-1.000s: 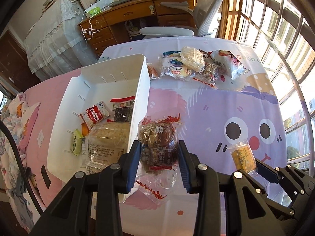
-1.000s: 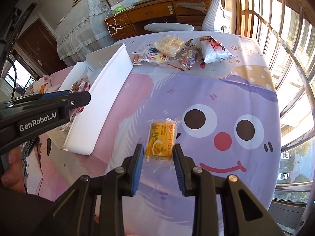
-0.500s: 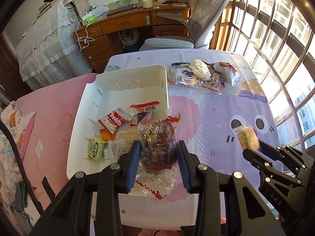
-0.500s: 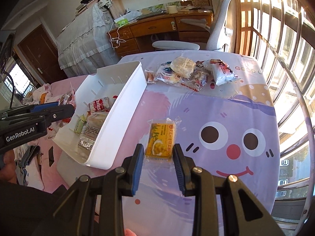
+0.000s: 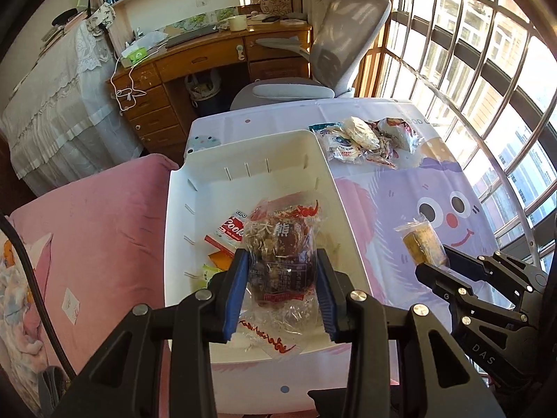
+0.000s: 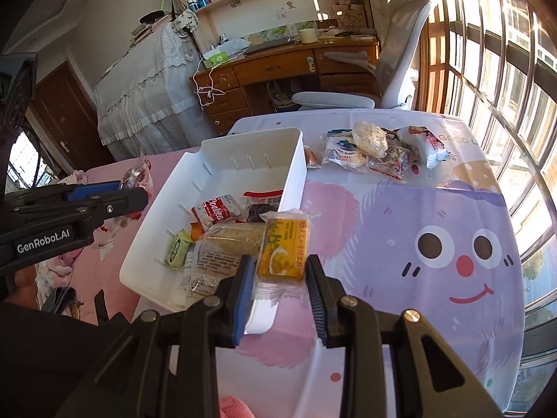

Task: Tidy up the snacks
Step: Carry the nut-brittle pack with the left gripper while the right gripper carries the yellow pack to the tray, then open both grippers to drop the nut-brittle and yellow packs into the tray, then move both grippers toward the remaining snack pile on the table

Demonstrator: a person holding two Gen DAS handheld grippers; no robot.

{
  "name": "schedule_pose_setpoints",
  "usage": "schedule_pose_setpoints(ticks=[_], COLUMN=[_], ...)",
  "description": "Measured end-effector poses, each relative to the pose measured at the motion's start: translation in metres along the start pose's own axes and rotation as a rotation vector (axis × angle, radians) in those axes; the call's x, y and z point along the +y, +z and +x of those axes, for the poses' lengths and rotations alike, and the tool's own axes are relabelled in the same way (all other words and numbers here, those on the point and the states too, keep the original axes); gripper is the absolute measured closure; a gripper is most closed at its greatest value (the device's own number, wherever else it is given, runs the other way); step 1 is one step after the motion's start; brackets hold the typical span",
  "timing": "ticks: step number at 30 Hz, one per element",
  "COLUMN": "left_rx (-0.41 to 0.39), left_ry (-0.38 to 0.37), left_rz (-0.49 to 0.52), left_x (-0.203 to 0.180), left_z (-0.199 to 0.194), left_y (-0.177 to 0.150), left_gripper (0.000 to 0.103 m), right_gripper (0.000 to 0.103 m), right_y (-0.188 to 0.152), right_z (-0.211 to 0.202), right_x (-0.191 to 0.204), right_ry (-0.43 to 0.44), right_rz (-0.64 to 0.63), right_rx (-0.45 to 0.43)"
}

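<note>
**Two snack packets carried over the white bin**

The left gripper (image 5: 281, 287) is clamped on a clear bag of dark snacks (image 5: 280, 261), which hangs above the white bin (image 5: 343, 209) and hides much of what lies inside; only a red-and-white cookie pack (image 5: 231, 230) and scraps of orange and green wrapper peek out beside it. The bag's printed text is too small to read. The right gripper (image 6: 278, 291) is closed on a yellow packet (image 6: 283, 249), held over the bin's near right rim, its lower edge cut off by the pads. A second ago both packets sat lower, the bag beside the bin's right wall and the yellow packet over the purple cartoon tablecloth (image 6: 435, 209); both have since risen and shifted toward the bin. Each packet's long axis runs away from its gripper, top edge pointing toward the bin's far wall. A loose pile of snacks (image 6: 376, 151) lies just beyond the bin's far right corner.
</note>
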State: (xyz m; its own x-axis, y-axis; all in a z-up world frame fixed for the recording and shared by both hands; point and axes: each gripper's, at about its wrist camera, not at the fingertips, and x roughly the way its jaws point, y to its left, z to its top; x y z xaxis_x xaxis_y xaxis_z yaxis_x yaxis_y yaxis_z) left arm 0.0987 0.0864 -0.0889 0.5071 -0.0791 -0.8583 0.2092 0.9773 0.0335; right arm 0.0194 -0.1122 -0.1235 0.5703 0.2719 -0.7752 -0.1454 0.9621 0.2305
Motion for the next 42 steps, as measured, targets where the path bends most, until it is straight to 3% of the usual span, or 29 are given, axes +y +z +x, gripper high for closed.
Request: schedule_pose_setpoints(ticks=[17, 20, 21, 25, 33, 42], left_rx=[0.004, 0.016, 0.018, 0.007, 0.043, 0.062], left_ry=[-0.194, -0.207, -0.208, -0.246, -0.266, -0.288], left_rz=[0.114, 0.128, 0.135, 0.152, 0.139, 0.112], left_x=[0.077, 0.079, 0.079, 0.076, 0.071, 0.054], left_z=[0.016, 0.02, 0.021, 0.018, 0.021, 0.022], left_y=[-0.004, -0.005, -0.005, -0.008, -0.012, -0.018], left_gripper=[0.066, 0.054, 0.044, 0.032, 0.028, 0.024], right_gripper=[0.072, 0.069, 0.069, 0.069, 0.068, 0.06], right_y=[-0.002, -0.003, -0.003, -0.006, -0.016, -0.03], right_z=[0.027, 0.033, 0.034, 0.037, 0.03, 0.016], right_x=[0.081, 0.087, 0.088, 0.085, 0.077, 0.06], right_ry=[-0.053, -0.077, -0.085, -0.112, -0.15, -0.191], right_rz=[0.049, 0.055, 0.062, 0.1, 0.146, 0.157], right_rx=[-0.058, -0.043, -0.036, -0.017, 0.025, 0.079])
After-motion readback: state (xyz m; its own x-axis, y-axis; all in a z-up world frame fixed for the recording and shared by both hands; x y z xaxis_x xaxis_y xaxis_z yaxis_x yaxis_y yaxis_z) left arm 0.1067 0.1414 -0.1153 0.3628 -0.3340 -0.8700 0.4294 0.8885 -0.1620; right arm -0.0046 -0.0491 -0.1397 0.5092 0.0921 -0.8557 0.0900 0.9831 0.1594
